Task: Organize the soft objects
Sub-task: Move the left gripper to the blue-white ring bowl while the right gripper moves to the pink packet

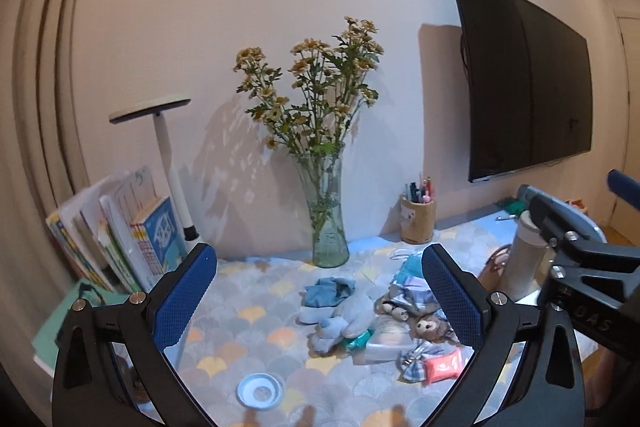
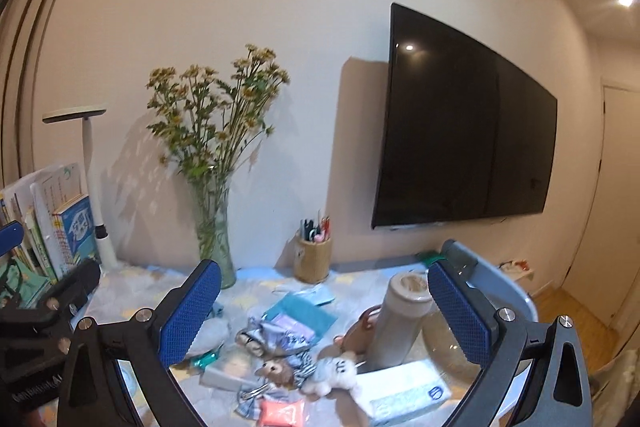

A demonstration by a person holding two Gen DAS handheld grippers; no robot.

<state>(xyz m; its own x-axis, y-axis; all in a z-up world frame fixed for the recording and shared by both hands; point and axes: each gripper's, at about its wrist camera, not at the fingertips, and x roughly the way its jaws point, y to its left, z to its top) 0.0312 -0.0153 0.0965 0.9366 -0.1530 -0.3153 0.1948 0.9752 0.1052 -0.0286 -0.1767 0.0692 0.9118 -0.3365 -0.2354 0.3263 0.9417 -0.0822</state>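
A heap of soft things lies on the patterned tablecloth. It holds a grey-blue plush toy, a crumpled blue cloth, a small brown lion plush and a checked bow. The right wrist view shows the lion plush, a white-grey plush and teal cloths. My left gripper is open and empty, held above the table short of the heap. My right gripper is open and empty above the heap's right side.
A glass vase of flowers, a pen cup, books and a lamp stand along the wall. A grey bottle, a tissue pack, a red packet, a round lid and a glass bowl lie near the heap.
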